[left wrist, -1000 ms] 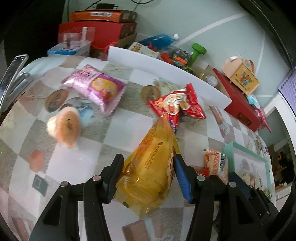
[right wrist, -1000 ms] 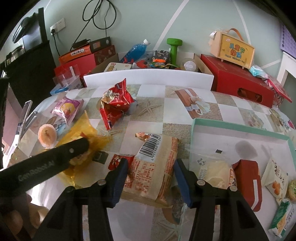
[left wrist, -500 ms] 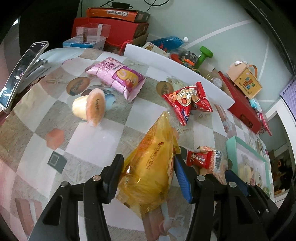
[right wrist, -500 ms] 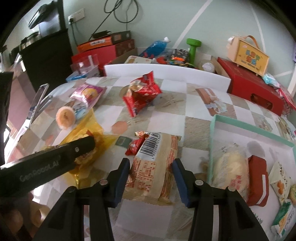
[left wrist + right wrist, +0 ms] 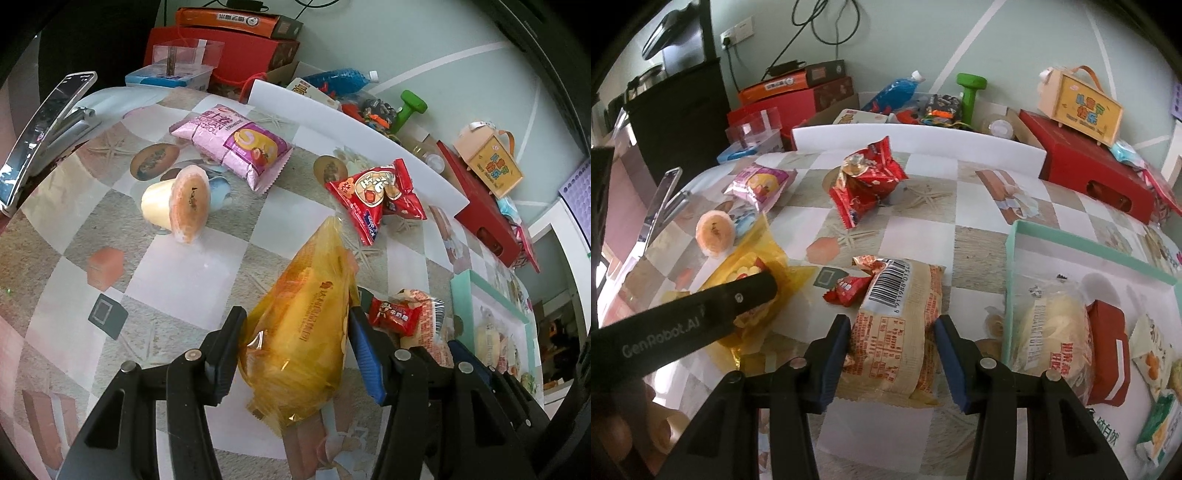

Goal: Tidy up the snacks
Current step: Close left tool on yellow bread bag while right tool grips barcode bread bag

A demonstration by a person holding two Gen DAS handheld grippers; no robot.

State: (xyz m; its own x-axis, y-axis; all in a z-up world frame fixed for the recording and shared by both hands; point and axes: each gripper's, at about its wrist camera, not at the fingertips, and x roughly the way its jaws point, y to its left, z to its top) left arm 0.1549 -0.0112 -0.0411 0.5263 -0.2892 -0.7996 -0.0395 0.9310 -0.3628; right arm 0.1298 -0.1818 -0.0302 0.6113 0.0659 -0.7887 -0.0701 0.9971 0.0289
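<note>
We note open tabletop (image 5: 923,236) between the red snack bag (image 5: 866,182) and the teal tray (image 5: 1086,243). A small red packet (image 5: 847,290) crowds the gap between both held packs. The tray's near end is full.

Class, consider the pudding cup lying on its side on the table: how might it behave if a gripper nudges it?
The pudding cup lies on its round wall, so it would probably roll, likely curving since it tapers. Its smooth plastic looks slippery, and the foil lid may dent.

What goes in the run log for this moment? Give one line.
left gripper: shut on yellow snack bag | right gripper: shut on beige barcode packet | teal tray: partly filled
</note>
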